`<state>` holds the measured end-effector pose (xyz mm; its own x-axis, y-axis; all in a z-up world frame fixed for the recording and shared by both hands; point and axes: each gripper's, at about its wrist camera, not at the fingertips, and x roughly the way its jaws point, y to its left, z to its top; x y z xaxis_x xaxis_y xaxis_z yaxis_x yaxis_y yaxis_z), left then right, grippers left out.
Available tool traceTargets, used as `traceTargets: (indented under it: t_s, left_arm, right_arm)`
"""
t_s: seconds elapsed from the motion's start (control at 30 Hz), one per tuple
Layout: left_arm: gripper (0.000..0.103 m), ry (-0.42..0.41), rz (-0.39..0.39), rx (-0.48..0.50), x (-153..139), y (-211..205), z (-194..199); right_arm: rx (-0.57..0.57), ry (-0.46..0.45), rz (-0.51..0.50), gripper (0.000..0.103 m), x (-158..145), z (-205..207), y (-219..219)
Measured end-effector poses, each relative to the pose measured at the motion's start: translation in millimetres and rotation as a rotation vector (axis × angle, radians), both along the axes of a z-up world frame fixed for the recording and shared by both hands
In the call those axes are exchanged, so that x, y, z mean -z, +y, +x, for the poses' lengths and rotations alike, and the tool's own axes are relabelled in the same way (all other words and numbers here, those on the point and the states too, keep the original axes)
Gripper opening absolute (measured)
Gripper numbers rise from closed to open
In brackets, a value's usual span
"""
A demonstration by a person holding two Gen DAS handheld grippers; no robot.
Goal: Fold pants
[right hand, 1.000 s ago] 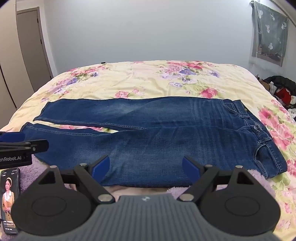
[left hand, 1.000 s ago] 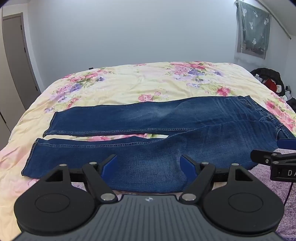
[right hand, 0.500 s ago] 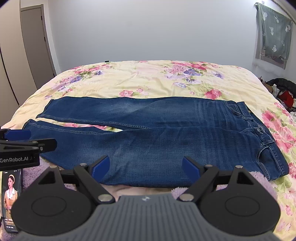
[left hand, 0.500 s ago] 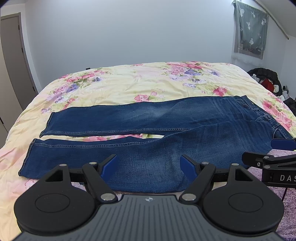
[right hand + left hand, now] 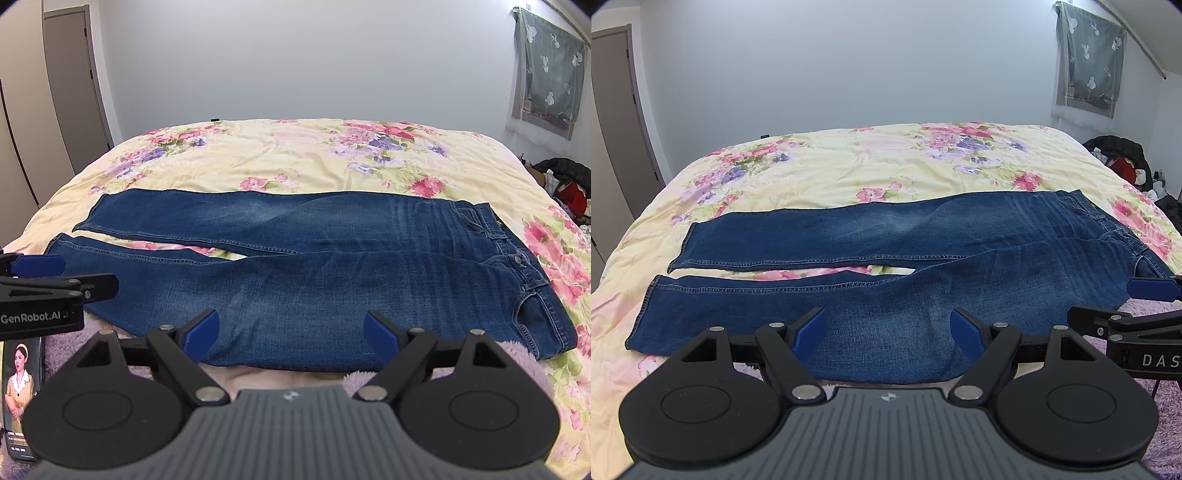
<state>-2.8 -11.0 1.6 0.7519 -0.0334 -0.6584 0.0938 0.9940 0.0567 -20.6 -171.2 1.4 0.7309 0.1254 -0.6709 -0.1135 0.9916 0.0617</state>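
Fingers (image 5: 812, 326) on both my grippers gape wide, holding nothing; jeans (image 5: 314, 266) lie flat mid-frame on the bed (image 5: 295, 158). Grabbing quilt along with denim would likely drag everything askew.

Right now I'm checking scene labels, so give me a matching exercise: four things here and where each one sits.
Things:
1. jeans
2. phone
3. curtain
4. door

Places:
A. far left wall
B. spread flat on the floral bedspread
C. upper right, over the window
D. bottom left corner, screen lit

Pairs: 1-B, 2-D, 3-C, 4-A
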Motion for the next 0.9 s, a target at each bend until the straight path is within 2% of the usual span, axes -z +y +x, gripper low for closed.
traceTargets:
  t_s: [0.9]
  left_arm:
    - [0.089, -0.002, 0.001, 0.002, -0.4, 0.0, -0.1]
  right_arm:
    - [-0.016, 0.006, -0.01, 0.082, 3.3, -2.0, 4.9]
